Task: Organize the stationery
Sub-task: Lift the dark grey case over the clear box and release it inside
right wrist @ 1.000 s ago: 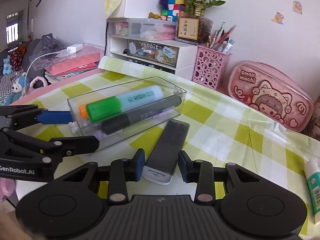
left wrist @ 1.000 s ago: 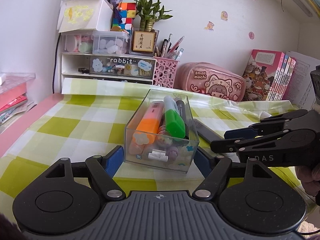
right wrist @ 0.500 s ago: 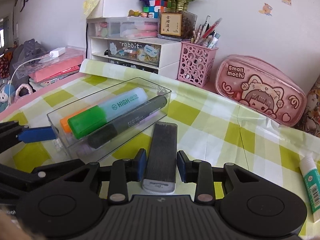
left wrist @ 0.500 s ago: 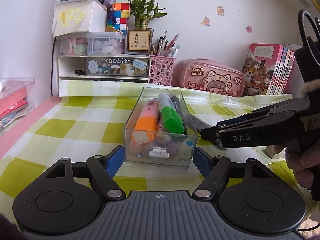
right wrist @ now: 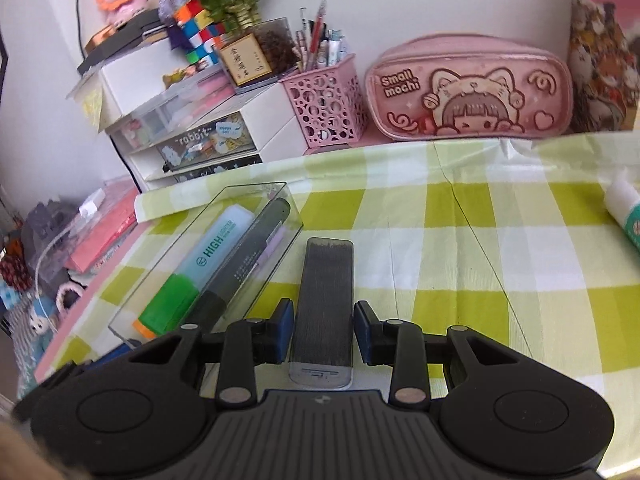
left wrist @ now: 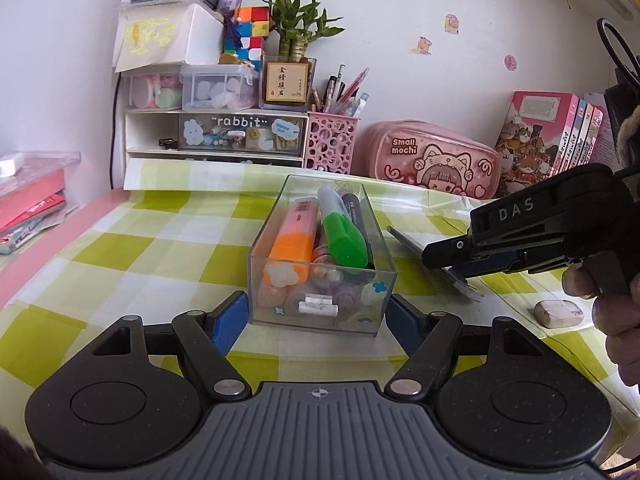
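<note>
A clear plastic box (left wrist: 320,312) stands on the green-checked cloth, holding an orange highlighter (left wrist: 290,244), a green highlighter (left wrist: 344,240), a dark marker (left wrist: 356,216) and small bits. My left gripper (left wrist: 318,316) is shut on the box's near end, a blue pad against each side wall. Just right of the box, my right gripper (right wrist: 322,328) is shut on a dark grey flat case (right wrist: 326,280). In the left wrist view that gripper (left wrist: 460,264) holds the case (left wrist: 412,244) tilted, its near end off the cloth. The box (right wrist: 256,280) lies beside the case.
Along the back wall stand a white drawer unit (left wrist: 216,136), a pink pen holder (left wrist: 330,146), a pink pencil case (left wrist: 436,160) and books (left wrist: 548,140). A grey eraser (left wrist: 558,312) lies at the right, a glue tube (right wrist: 626,212) further right. A person's hand (left wrist: 616,300) holds the right gripper.
My right gripper has rolled and shifted with the grey case in it, and the case's near end has come up off the cloth. The left gripper and the box have stayed put.
</note>
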`<state>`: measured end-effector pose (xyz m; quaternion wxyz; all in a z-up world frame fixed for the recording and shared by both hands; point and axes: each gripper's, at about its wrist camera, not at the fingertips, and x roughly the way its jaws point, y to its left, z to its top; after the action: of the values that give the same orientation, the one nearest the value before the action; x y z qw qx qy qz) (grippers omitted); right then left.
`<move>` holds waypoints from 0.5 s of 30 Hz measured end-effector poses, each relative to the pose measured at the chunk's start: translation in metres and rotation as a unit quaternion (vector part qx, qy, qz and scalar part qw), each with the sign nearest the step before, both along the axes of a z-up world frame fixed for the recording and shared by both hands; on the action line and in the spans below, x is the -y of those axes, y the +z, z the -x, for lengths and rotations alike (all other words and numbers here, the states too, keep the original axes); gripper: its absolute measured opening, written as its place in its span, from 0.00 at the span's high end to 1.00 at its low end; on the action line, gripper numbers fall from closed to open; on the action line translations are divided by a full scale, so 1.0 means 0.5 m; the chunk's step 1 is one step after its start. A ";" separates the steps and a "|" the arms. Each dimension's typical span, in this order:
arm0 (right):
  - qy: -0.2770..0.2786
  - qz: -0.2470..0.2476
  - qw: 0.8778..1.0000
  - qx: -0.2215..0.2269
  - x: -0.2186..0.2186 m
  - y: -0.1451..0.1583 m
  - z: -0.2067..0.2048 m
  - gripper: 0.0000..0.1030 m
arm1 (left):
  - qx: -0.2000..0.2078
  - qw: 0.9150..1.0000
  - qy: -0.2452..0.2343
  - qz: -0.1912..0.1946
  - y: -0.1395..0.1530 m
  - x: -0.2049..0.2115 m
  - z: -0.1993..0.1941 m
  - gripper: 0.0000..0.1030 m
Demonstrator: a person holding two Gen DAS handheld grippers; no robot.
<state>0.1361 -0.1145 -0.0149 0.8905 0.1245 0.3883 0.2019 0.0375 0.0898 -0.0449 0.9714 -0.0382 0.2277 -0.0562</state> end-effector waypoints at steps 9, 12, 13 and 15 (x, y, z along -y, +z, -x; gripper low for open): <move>-0.037 -0.146 0.986 -0.073 0.058 -0.012 -0.014 0.68 | 0.000 1.000 0.006 -0.005 0.000 0.008 0.000 0.29; -0.042 -0.188 0.977 -0.090 0.068 -0.014 -0.017 0.68 | 0.000 1.000 0.006 -0.005 0.000 0.008 0.001 0.29; -0.043 -0.199 0.975 -0.094 0.070 -0.015 -0.018 0.68 | 0.000 1.000 0.006 -0.005 0.000 0.008 0.001 0.29; -0.047 -0.218 0.970 -0.100 0.074 -0.014 -0.019 0.68 | 0.000 1.000 0.006 -0.006 0.000 0.009 0.001 0.29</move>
<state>0.1456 -0.1517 -0.0221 0.8072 0.3530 0.4157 0.2260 0.0372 0.0854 -0.0448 0.9719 -0.0334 0.2280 -0.0489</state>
